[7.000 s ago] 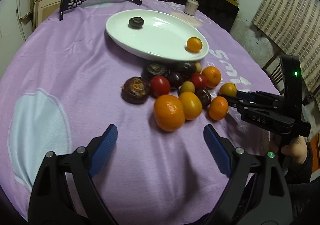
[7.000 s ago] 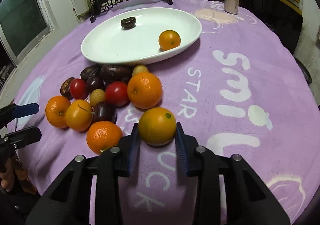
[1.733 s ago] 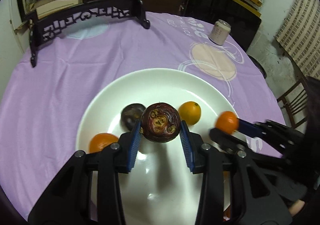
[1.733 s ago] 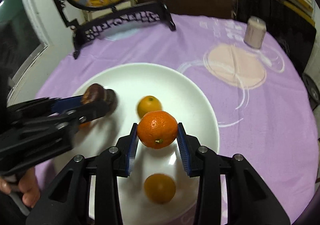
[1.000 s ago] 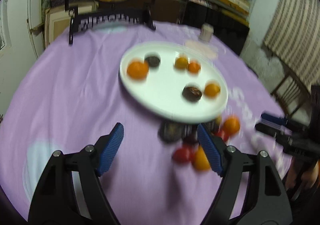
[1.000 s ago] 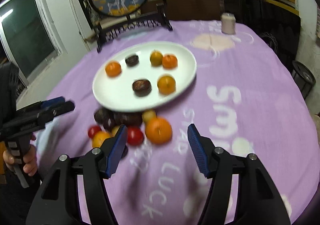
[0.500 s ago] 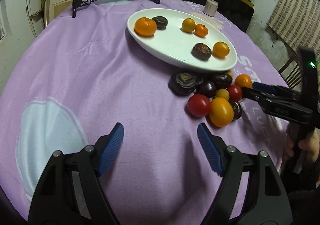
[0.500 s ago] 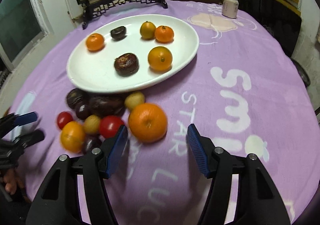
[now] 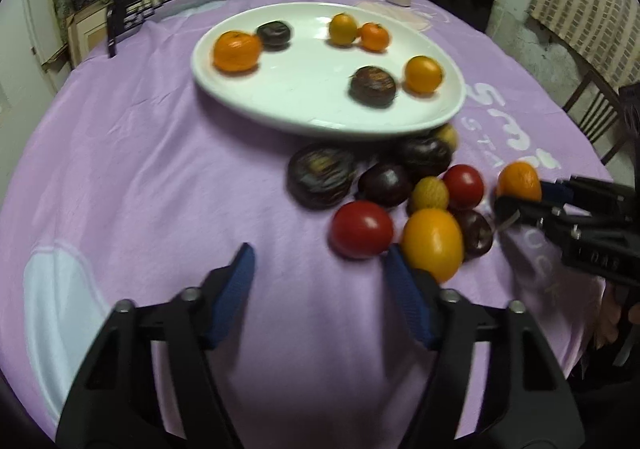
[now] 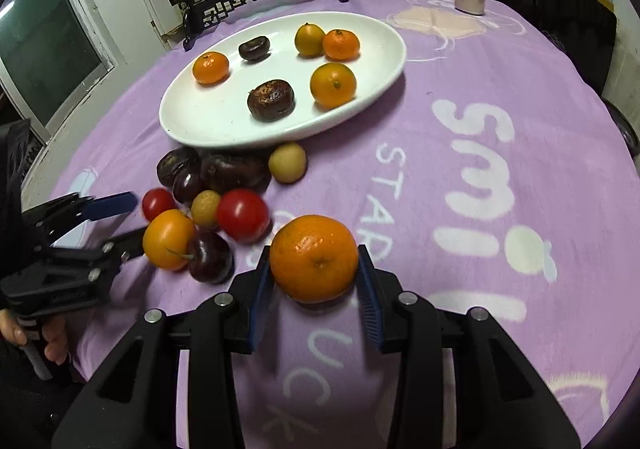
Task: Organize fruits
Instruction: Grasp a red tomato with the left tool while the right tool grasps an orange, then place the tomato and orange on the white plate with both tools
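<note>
Blue-padded right tool (image 10: 316, 285) just closing onto big orange (image 10: 314, 258); left tool (image 9: 320, 289) narrowing, spread, empty.

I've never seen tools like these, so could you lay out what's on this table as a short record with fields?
Surface: round table under a purple printed cloth
Plate: white oval dish holding six fruits
Loose pile: dark, red and yellow fruits on the cloth beside the dish
Right gripper: fingers closing around a large orange
Left gripper: fingers closing, nothing between them

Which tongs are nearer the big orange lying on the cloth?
Right. The right tongs straddle the big orange; the left tongs are across the pile, by the yellow-orange fruit.
</note>
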A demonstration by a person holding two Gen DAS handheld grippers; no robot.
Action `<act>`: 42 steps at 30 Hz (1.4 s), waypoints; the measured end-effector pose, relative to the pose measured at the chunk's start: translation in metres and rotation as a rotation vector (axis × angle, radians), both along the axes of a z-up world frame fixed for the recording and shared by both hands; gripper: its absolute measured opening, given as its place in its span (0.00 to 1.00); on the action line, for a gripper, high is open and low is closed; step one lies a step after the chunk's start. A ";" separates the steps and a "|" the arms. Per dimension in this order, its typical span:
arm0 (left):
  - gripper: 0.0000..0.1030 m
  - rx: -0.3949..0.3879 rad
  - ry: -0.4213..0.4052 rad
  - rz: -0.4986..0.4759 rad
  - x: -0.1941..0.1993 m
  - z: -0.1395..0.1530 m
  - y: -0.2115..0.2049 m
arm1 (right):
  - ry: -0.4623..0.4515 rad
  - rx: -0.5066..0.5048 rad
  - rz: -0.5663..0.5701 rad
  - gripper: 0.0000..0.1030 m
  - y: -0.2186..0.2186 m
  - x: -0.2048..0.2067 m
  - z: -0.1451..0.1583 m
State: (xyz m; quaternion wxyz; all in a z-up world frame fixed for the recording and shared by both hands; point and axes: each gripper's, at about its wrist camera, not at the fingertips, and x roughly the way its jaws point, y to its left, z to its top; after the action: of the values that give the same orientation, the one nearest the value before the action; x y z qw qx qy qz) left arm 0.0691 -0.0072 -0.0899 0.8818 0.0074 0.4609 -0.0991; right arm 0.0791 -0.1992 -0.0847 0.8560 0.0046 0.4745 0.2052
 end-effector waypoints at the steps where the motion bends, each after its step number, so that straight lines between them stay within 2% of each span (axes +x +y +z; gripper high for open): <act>1: 0.43 -0.025 0.002 -0.019 0.002 0.001 -0.002 | 0.000 0.004 0.000 0.39 -0.001 -0.001 0.000; 4: 0.40 -0.066 0.003 -0.037 0.006 0.000 -0.006 | -0.008 0.010 0.003 0.39 -0.001 -0.004 0.002; 9: 0.40 -0.120 0.003 -0.061 0.010 0.000 -0.008 | -0.013 0.017 0.020 0.39 0.001 -0.009 0.004; 11: 0.37 -0.109 0.000 -0.056 0.010 0.000 -0.009 | -0.014 0.020 0.022 0.39 0.002 -0.010 0.005; 12: 0.32 -0.103 -0.004 -0.054 0.009 0.000 -0.010 | -0.016 0.021 0.022 0.39 0.002 -0.011 0.006; 19: 0.32 -0.116 -0.017 -0.045 -0.006 0.012 -0.005 | -0.046 0.015 0.008 0.39 0.000 -0.015 0.016; 23: 0.32 -0.123 -0.034 -0.047 -0.011 0.027 0.002 | -0.063 0.013 0.020 0.39 0.004 -0.014 0.025; 27: 0.32 -0.097 -0.071 -0.036 -0.004 0.046 0.009 | -0.097 0.013 0.038 0.39 0.011 -0.008 0.039; 32: 0.32 -0.059 -0.099 0.023 0.035 0.074 0.021 | -0.161 0.002 0.089 0.39 0.030 0.012 0.066; 37: 0.32 -0.087 -0.120 0.074 0.107 0.105 0.021 | -0.160 0.013 0.090 0.39 0.052 0.066 0.083; 40: 0.32 -0.087 -0.122 0.101 0.143 0.103 0.013 | -0.154 -0.012 0.063 0.39 0.067 0.111 0.081; 42: 0.32 -0.105 -0.095 0.128 0.163 0.092 0.014 | -0.144 -0.025 0.053 0.39 0.072 0.135 0.071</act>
State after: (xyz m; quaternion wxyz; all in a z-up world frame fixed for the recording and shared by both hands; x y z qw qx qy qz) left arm 0.2317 0.0067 0.0020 0.9065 -0.0637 0.4121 -0.0659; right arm 0.2142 -0.1272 -0.0142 0.8820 -0.0334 0.4144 0.2218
